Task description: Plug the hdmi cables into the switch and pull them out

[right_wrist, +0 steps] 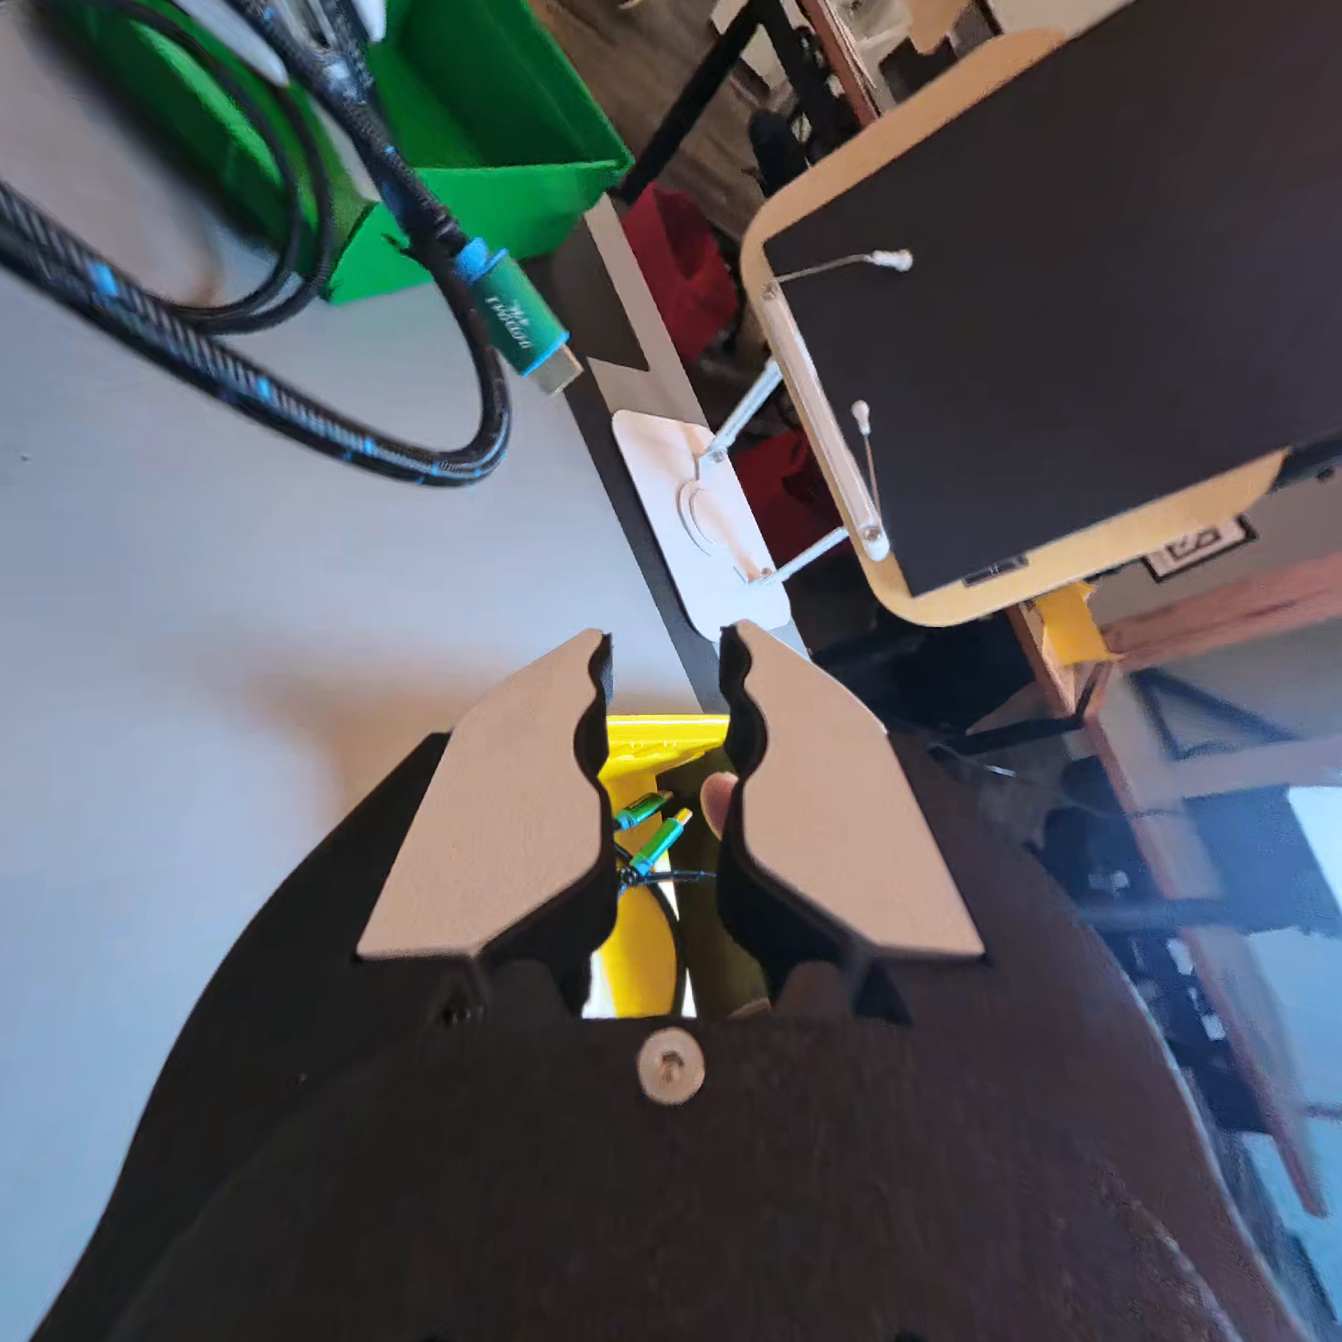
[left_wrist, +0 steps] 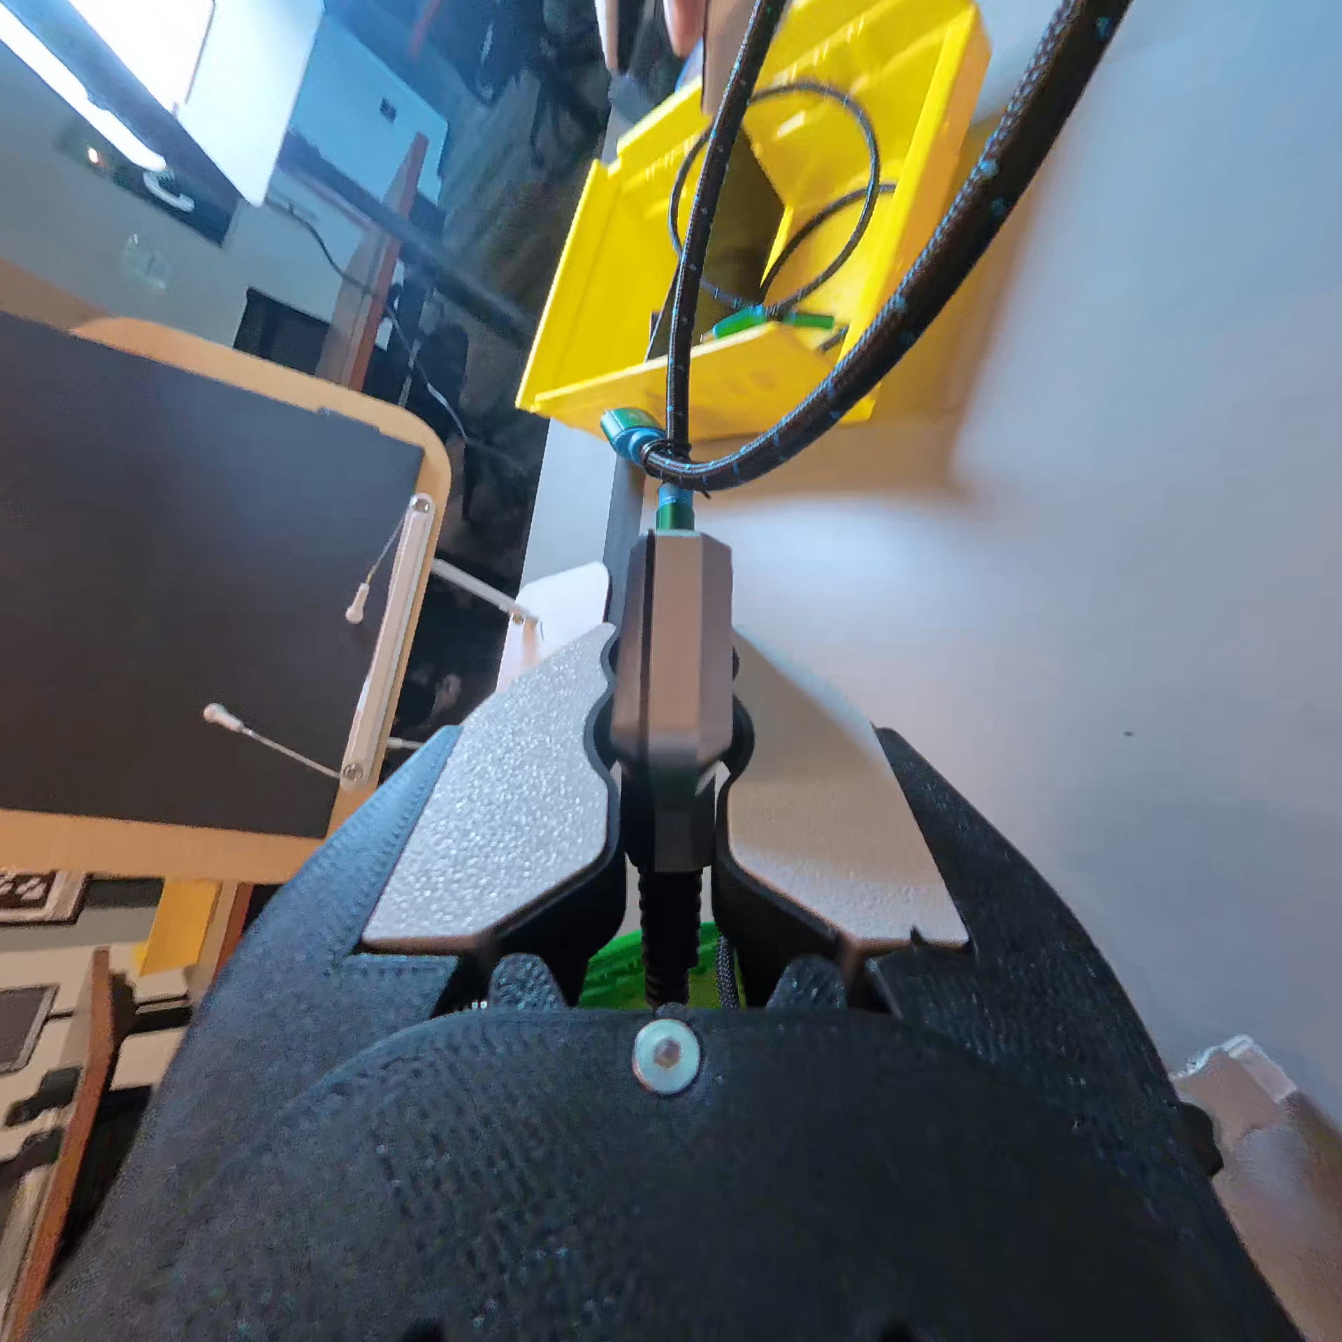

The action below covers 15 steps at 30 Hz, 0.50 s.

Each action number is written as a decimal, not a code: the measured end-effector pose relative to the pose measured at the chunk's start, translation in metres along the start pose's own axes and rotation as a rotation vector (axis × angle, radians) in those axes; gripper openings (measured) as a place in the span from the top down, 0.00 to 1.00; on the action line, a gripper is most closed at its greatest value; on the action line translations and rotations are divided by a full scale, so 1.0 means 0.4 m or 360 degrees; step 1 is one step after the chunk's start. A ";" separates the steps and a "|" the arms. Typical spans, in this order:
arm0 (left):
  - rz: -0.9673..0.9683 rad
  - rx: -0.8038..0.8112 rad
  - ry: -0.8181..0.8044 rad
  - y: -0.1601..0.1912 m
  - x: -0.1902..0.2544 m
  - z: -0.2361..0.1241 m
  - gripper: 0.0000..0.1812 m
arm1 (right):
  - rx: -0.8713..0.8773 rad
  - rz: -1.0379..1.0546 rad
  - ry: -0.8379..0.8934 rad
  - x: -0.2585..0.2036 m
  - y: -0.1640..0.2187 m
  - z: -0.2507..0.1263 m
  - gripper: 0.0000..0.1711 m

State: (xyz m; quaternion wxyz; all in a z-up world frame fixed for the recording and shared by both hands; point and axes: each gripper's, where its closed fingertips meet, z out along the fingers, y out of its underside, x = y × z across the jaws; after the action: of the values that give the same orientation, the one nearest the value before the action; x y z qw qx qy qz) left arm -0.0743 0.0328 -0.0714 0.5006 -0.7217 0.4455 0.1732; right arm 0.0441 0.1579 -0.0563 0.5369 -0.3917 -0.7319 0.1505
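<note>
In the left wrist view my left gripper (left_wrist: 672,643) is shut on a grey HDMI switch (left_wrist: 672,690), held lengthwise between the fingers. A green HDMI plug (left_wrist: 672,508) sits in the switch's far end, and its black braided cable (left_wrist: 682,290) runs up and away. A second green-blue plug (left_wrist: 626,430) hangs by a cable loop (left_wrist: 908,319) just beyond. The switch's own black lead (left_wrist: 668,922) runs back under the gripper. My right gripper (right_wrist: 664,643) is open and empty. A loose green HDMI plug (right_wrist: 526,319) on a braided cable (right_wrist: 254,392) lies ahead to its left.
A yellow bin (left_wrist: 603,290) holding thin cables and green plugs stands on the white table (left_wrist: 1089,581); it also shows between the right fingers (right_wrist: 653,733), beside a person's fingertip (right_wrist: 719,799). A green bin (right_wrist: 494,131) stands farther off. A black board (right_wrist: 1053,290) hangs past the table edge.
</note>
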 end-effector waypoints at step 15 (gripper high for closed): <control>0.0076 0.0378 0.0072 -0.151 0.046 -0.052 0.88 | 0.0703 0.0132 -0.0211 -0.115 -0.228 0.019 0.74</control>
State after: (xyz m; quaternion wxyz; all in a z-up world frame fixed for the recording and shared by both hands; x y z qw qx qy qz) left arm -0.0190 0.0123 -0.0407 0.5681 -0.6502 0.4912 0.1147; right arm 0.0050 0.0667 -0.0315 0.5538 -0.2836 -0.6981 0.3543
